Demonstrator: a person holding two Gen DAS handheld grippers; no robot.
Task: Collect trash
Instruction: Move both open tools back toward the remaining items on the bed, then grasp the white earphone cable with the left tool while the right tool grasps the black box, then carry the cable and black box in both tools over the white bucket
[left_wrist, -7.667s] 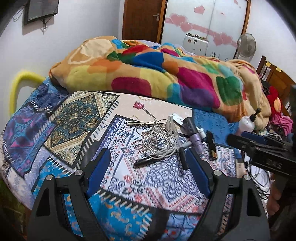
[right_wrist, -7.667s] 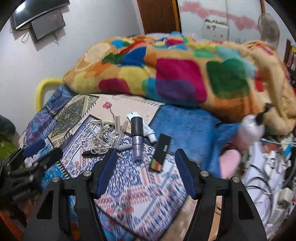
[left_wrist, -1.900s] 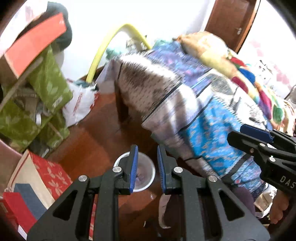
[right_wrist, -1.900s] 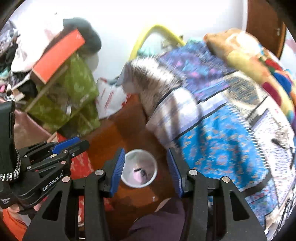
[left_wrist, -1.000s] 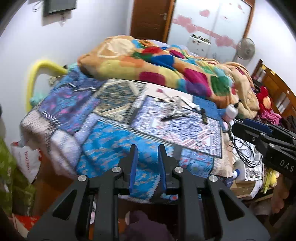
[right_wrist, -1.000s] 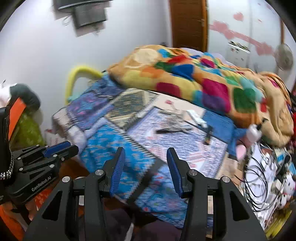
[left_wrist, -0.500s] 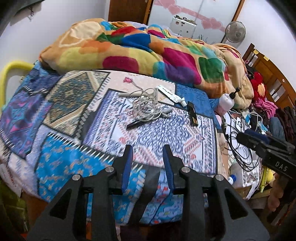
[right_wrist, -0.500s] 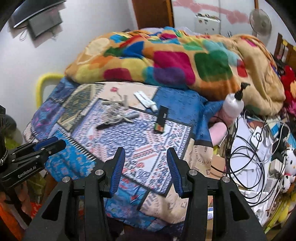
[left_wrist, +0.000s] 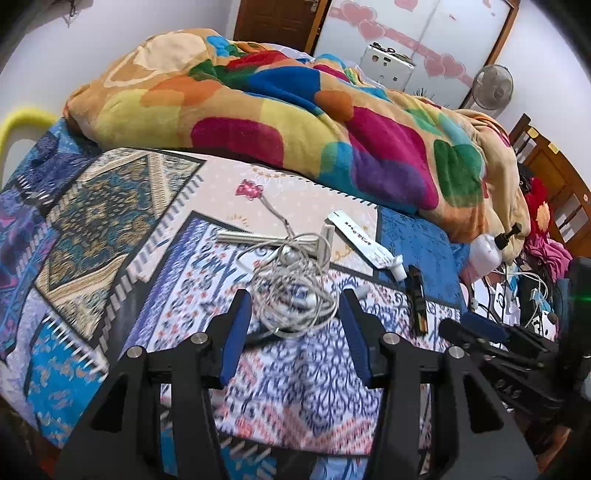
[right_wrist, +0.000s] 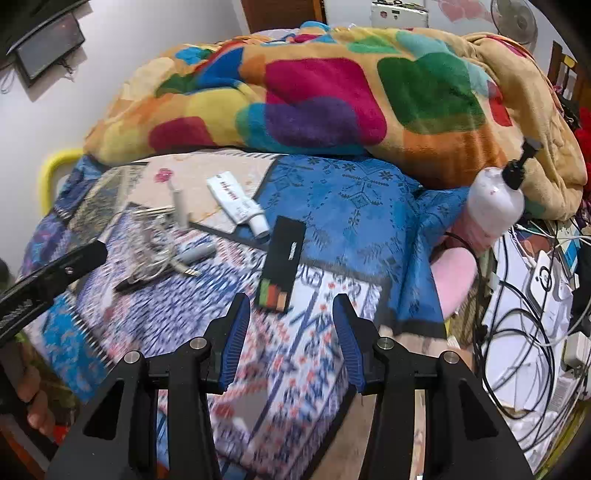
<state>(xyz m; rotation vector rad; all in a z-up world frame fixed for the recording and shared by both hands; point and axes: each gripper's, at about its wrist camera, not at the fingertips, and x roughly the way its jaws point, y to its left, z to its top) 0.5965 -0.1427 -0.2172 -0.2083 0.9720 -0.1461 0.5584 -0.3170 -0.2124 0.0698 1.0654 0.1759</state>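
Note:
On the patterned bedspread (left_wrist: 110, 229) lie a tangle of white cables (left_wrist: 291, 284), a white tube (left_wrist: 364, 242), a black flat box (left_wrist: 415, 295) and a pink-tipped stick (left_wrist: 253, 192). My left gripper (left_wrist: 295, 332) is open and empty, its fingers flanking the near side of the cable tangle. My right gripper (right_wrist: 291, 343) is open and empty, just short of the black flat box (right_wrist: 282, 264). The tube (right_wrist: 240, 203) and the cables (right_wrist: 155, 247) lie left of it. The left gripper's finger (right_wrist: 70, 266) shows at the left edge.
A colourful quilt (left_wrist: 295, 110) is heaped at the back of the bed. A white pump bottle (right_wrist: 495, 199) leans at the bed's right edge. Cables and chargers (right_wrist: 528, 295) clutter the floor to the right. A yellow rail (left_wrist: 22, 122) is at the left.
Both grippers have swung up from the floor and its white bin and moved in close over the bed. The left gripper's jaws have opened wide around the cable tangle.

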